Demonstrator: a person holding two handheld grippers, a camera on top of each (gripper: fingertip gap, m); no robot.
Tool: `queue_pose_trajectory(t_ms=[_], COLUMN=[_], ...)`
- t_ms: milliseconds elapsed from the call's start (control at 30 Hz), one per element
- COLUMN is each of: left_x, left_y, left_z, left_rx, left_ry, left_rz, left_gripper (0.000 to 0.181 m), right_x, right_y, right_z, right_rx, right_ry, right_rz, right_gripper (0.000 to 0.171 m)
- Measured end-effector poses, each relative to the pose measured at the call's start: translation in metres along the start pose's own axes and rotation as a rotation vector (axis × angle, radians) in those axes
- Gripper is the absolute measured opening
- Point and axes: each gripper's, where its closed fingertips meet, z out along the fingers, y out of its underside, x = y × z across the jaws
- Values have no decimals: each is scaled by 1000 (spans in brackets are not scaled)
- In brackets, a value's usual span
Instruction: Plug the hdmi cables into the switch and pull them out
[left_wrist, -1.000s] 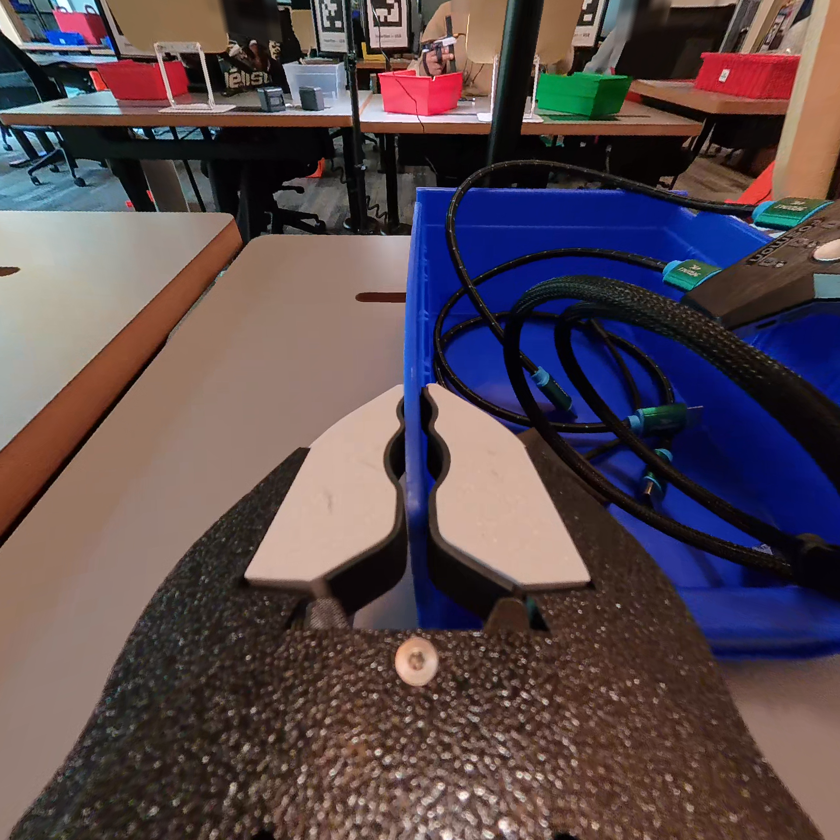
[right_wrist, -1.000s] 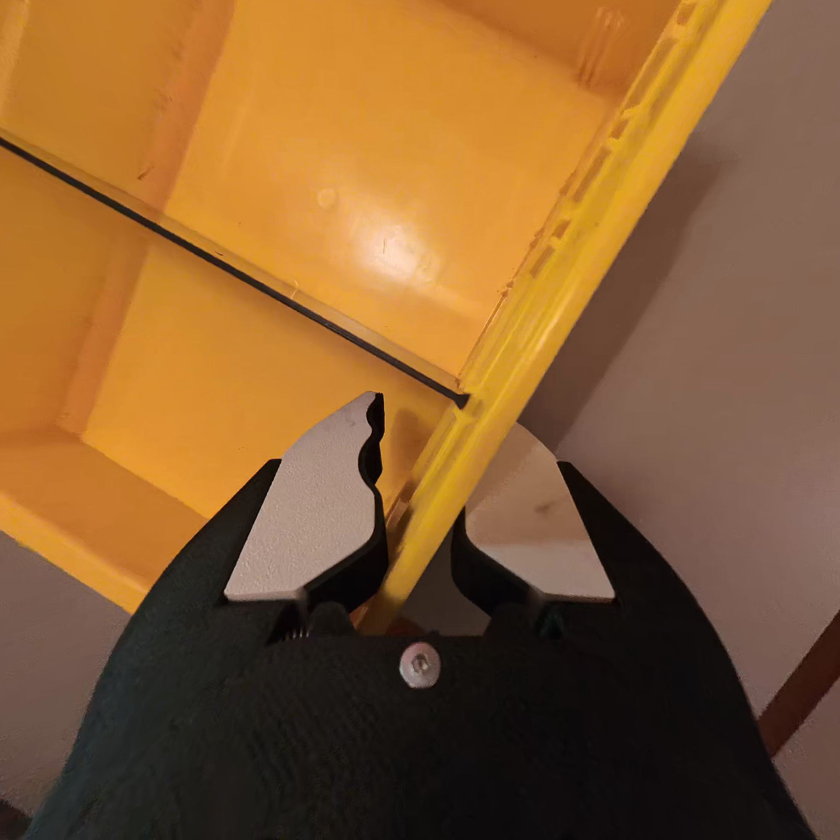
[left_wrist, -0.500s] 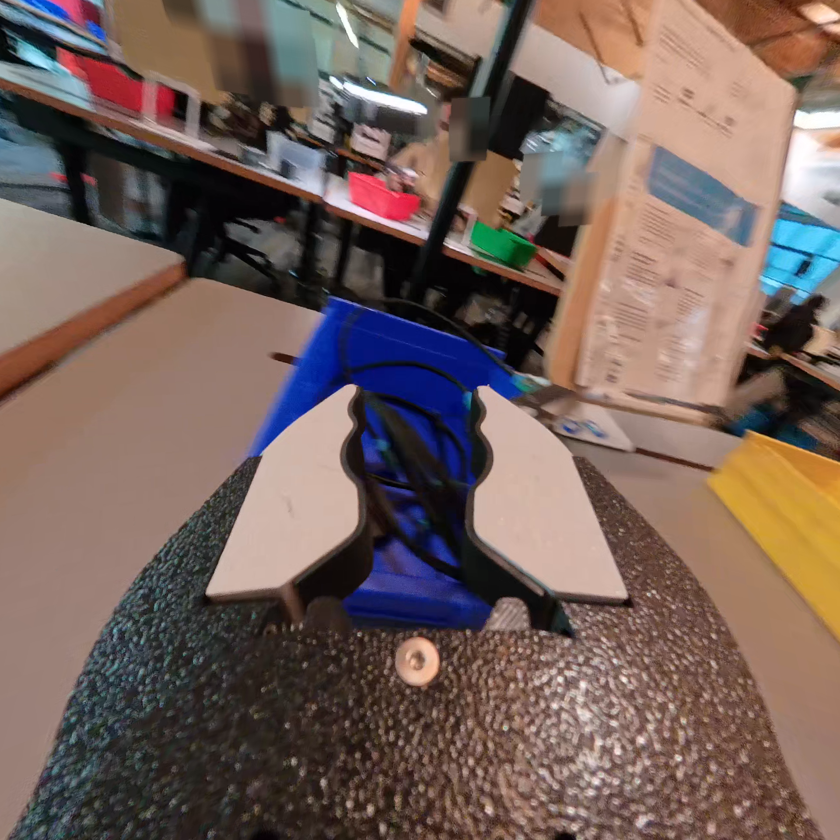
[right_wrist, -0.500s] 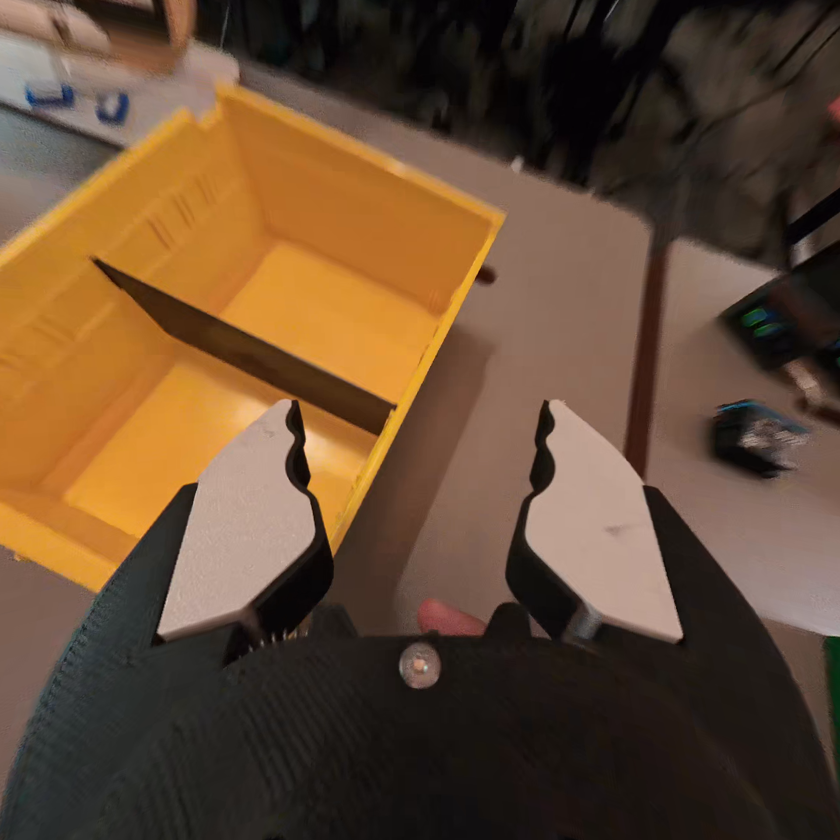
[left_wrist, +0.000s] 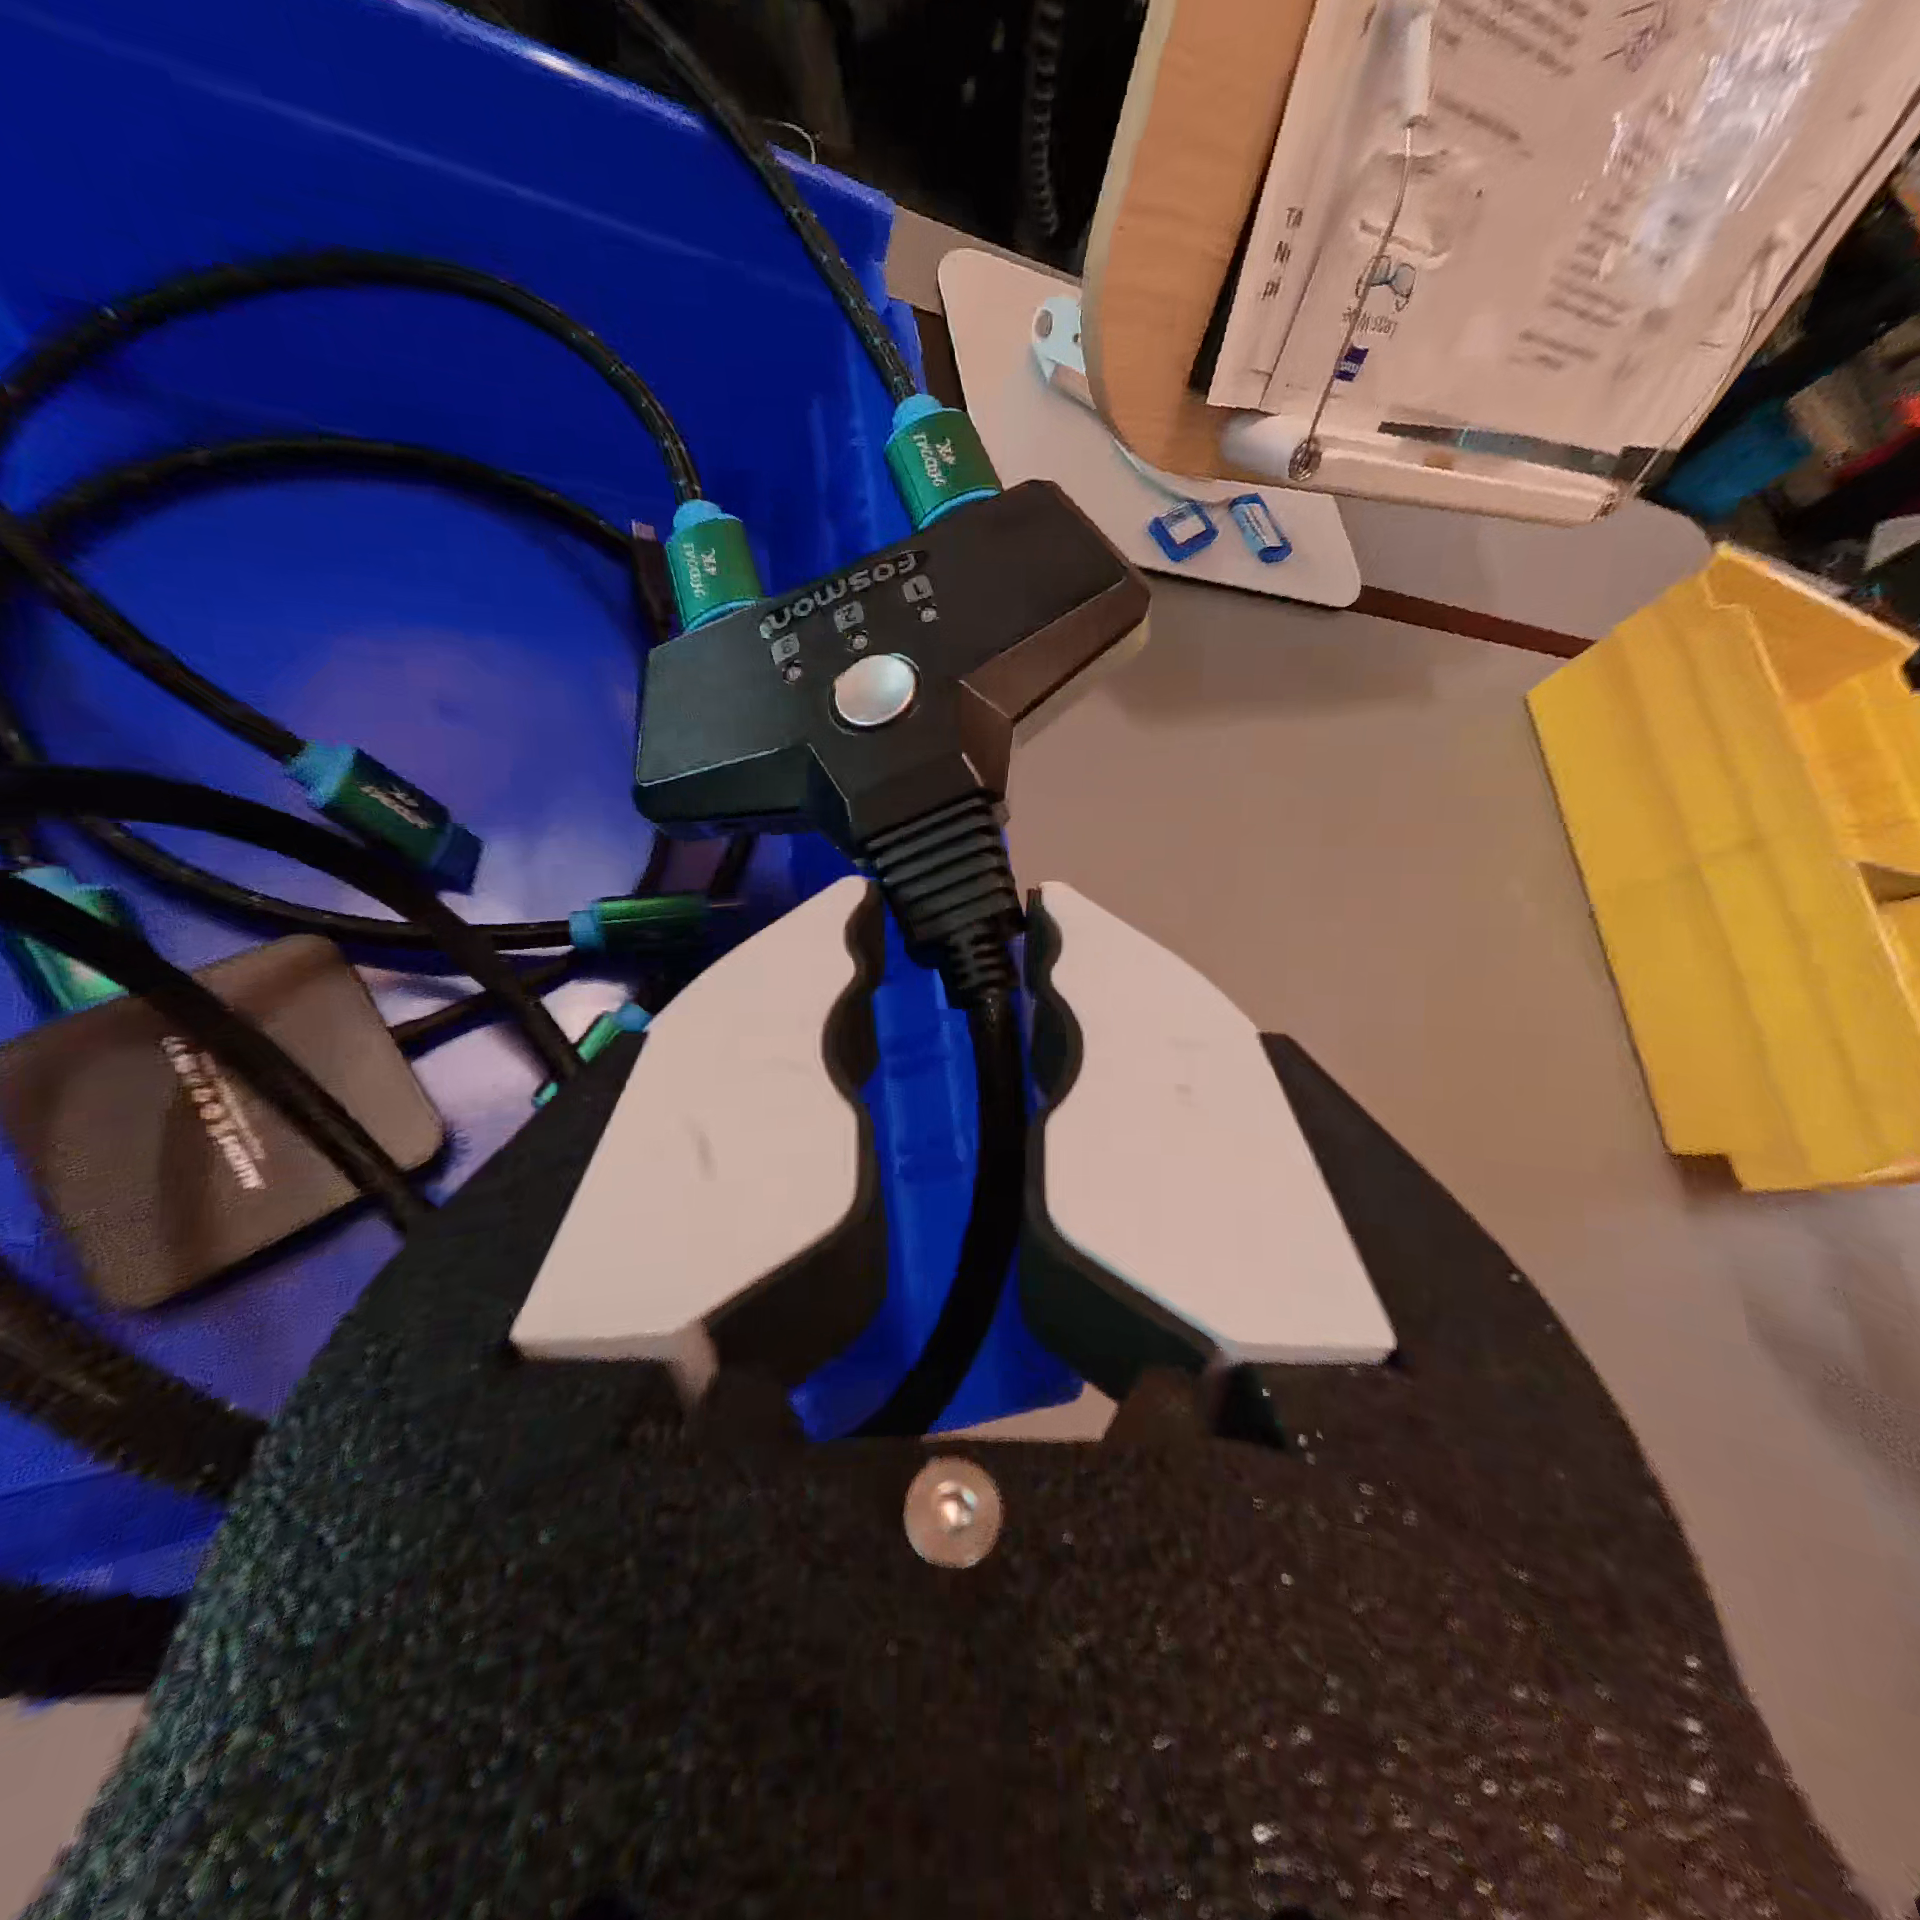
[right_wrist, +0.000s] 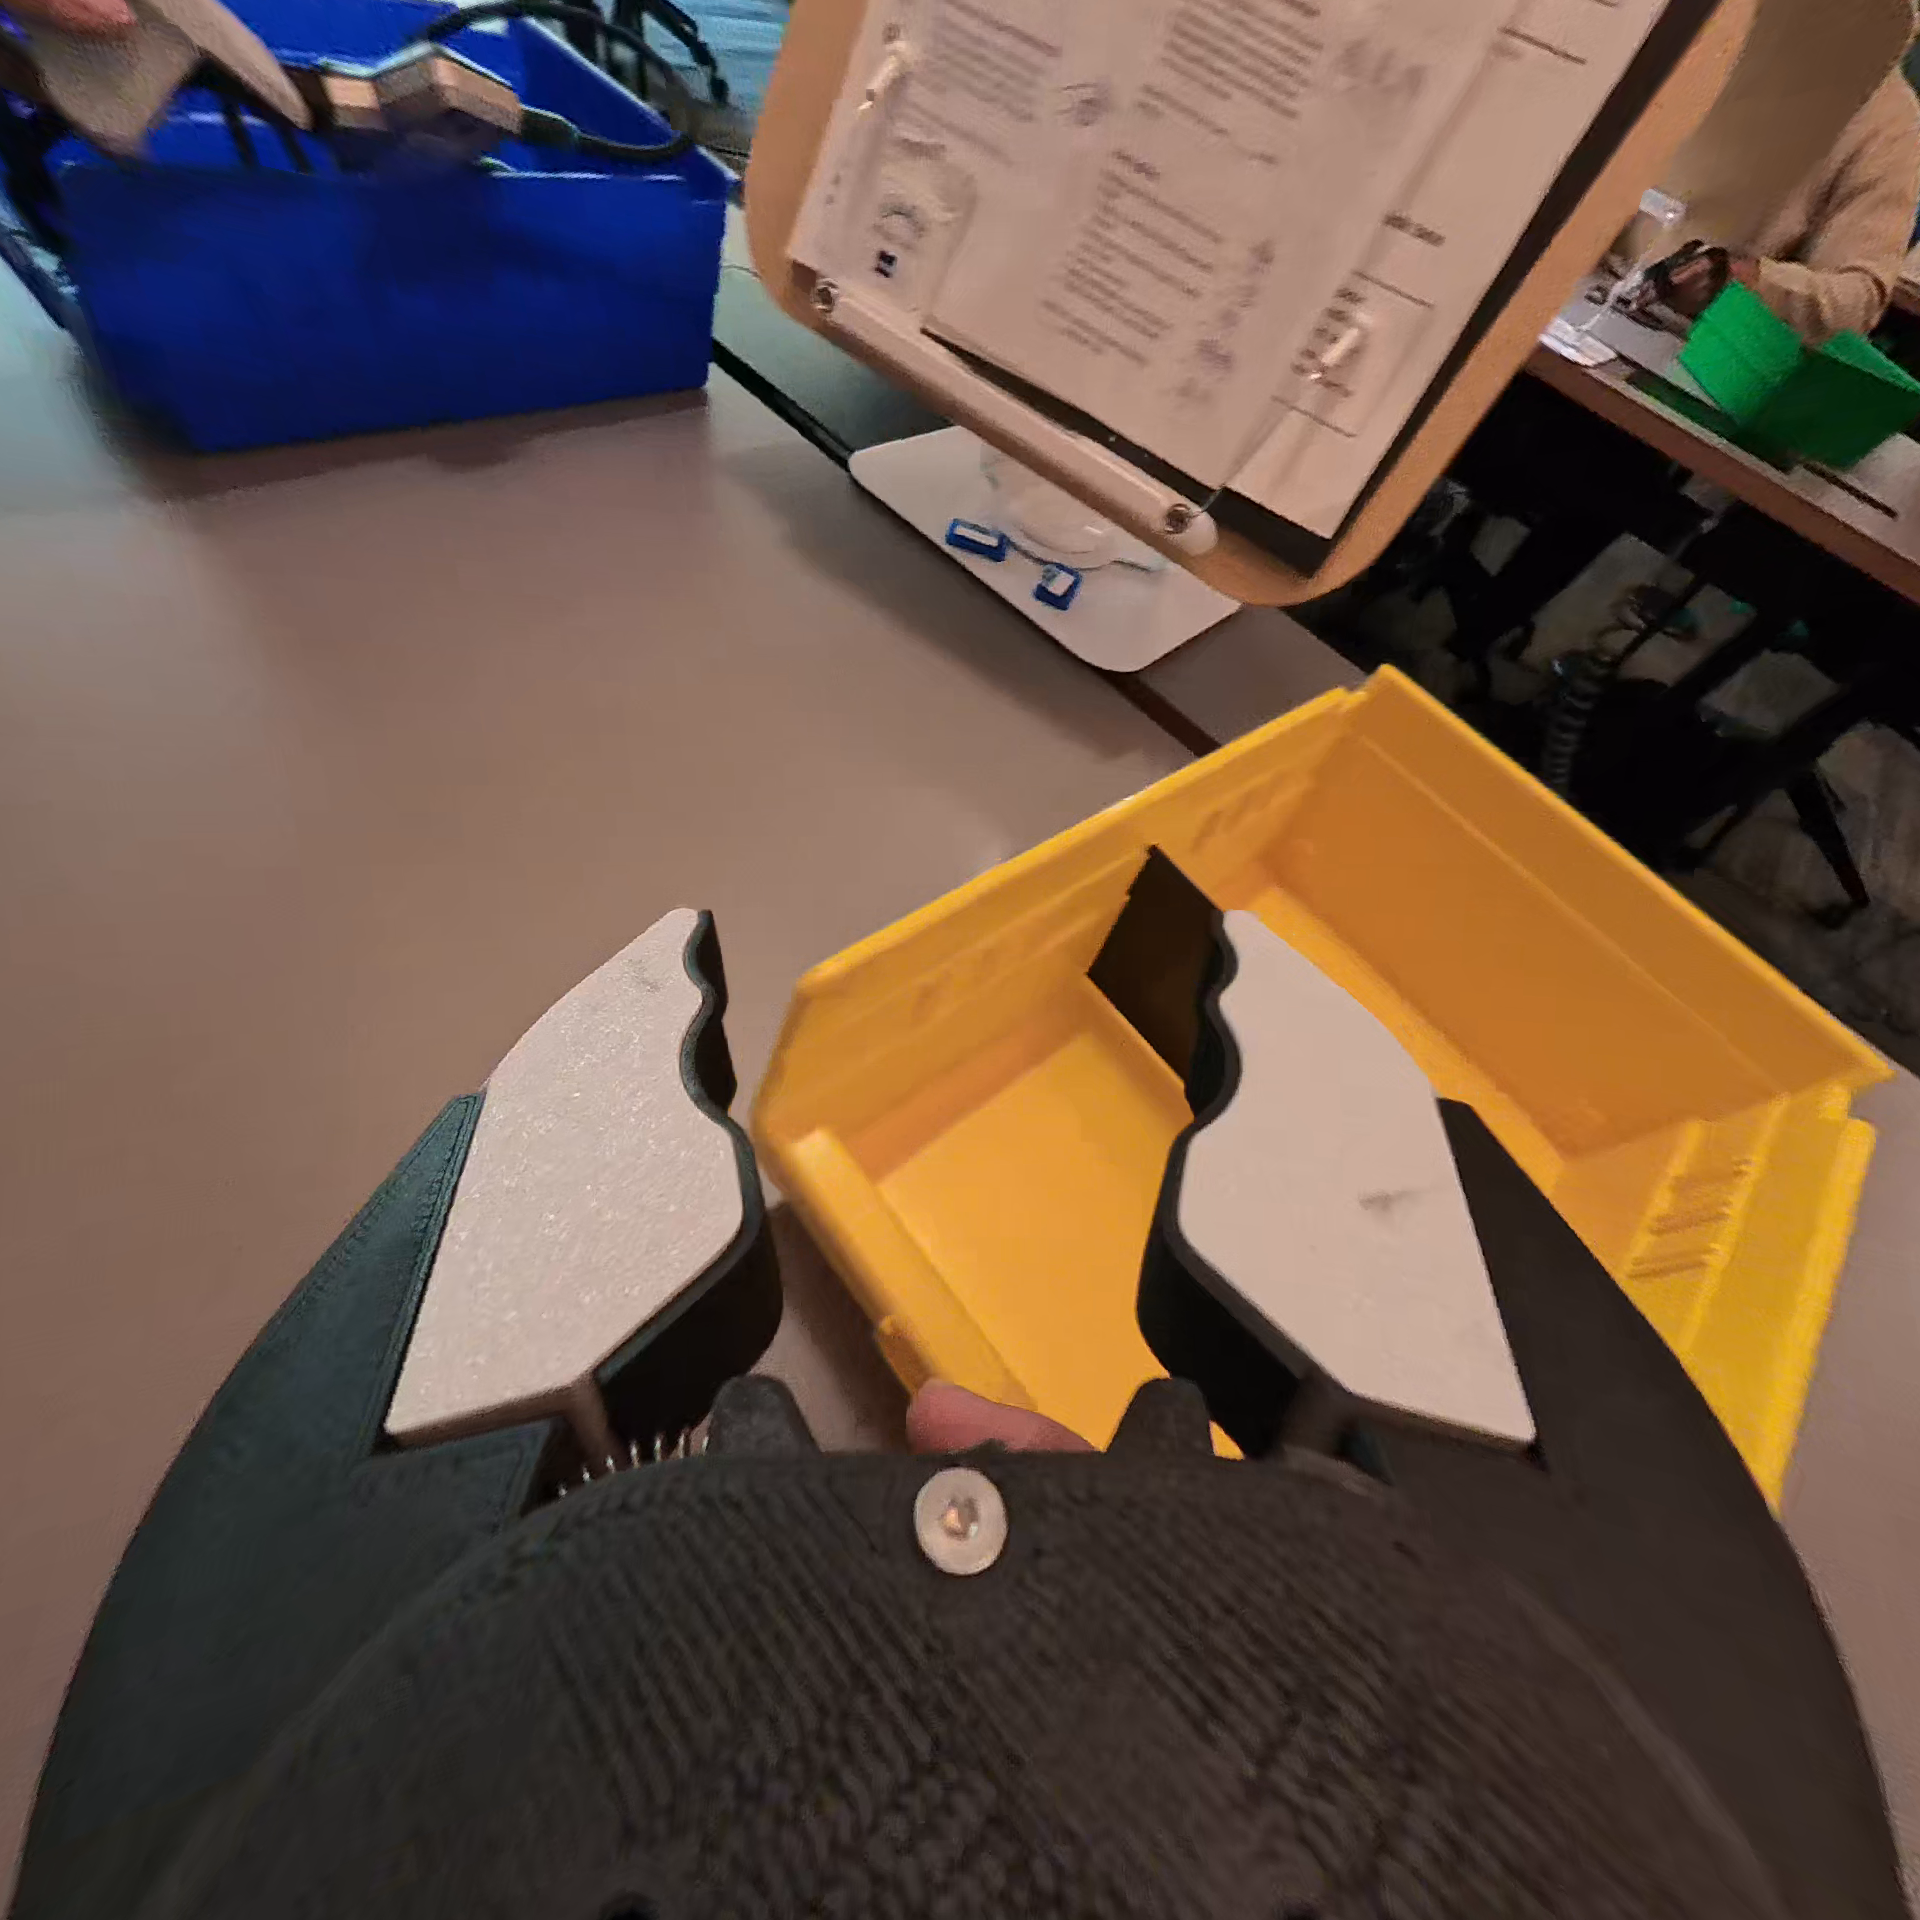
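The black HDMI switch (left_wrist: 873, 665) rests on the right rim of the blue bin (left_wrist: 343, 187), with two green-ended HDMI plugs (left_wrist: 712, 566) in its far ports. My left gripper (left_wrist: 951, 909) is shut on the ribbed sleeve of the switch's own cable (left_wrist: 977, 1122). Several loose cables and plugs (left_wrist: 384, 805) lie in the bin, beside a second black box (left_wrist: 197, 1112). My right gripper (right_wrist: 961, 935) is open and empty above the near corner of the yellow bin (right_wrist: 1455, 935). The left gripper (right_wrist: 114, 73) shows blurred at the blue bin (right_wrist: 395, 301) in the right wrist view.
The yellow bin (left_wrist: 1745, 883) has a black divider (right_wrist: 1153, 935) and stands right of the blue bin on the grey table (right_wrist: 416, 727). A tan document stand (right_wrist: 1195, 260) on a white base (right_wrist: 1122, 613) stands behind. A person (right_wrist: 1829, 239) and a green bin (right_wrist: 1808, 384) are at the far table.
My left gripper left the blue bin's left wall, opened, swung right and closed on the switch's cable. My right gripper let go of the yellow bin's wall, opened wide and drew back.
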Motion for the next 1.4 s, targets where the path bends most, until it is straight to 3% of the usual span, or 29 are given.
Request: queue_pose_trajectory(t_ms=[133,333,567,733,900,1000,1033,1067,1100,1233,1400], left_x=[2,27,99,178,244,264,268,270,269,269,271], left_y=[-4,-21,-50,-42,8,45,56,63,68,81,82], left_z=[1,-43,-112,-147,-136,-118,-113,-108,-102,-85,-82], left_rx=[96,387,610,688,673,623,617,618,618,663,772], left_ry=[-5,-87,-202,-43,222,349,382,399,404,501,518], left_rz=[47,367,744,968,1146,1229,1256,1272,1284,1233,1071], left_gripper=[25,22,21,22,21,21,21,21,21,21,42], right_x=[-24,-56,-107,-123,-130,-139,-142,-143,-141,-136,-129], right_y=[3,-11,-81,-132,-169,-173,-170,-163,-155,-131,-121], right_z=[7,13,13,12,20,14,12,16,21,22,21], right_rx=[21,84,362,527,590,627,636,626,631,700,740], right_ry=[-72,-152,-352,-561,-855,-1011,-1035,-1003,-952,-882,-776], right_rz=[37,64,253,533,911,1012,1015,1024,1050,1205,1339], right_gripper=[85,79,84,100,92,71,53,35,30,24,22])
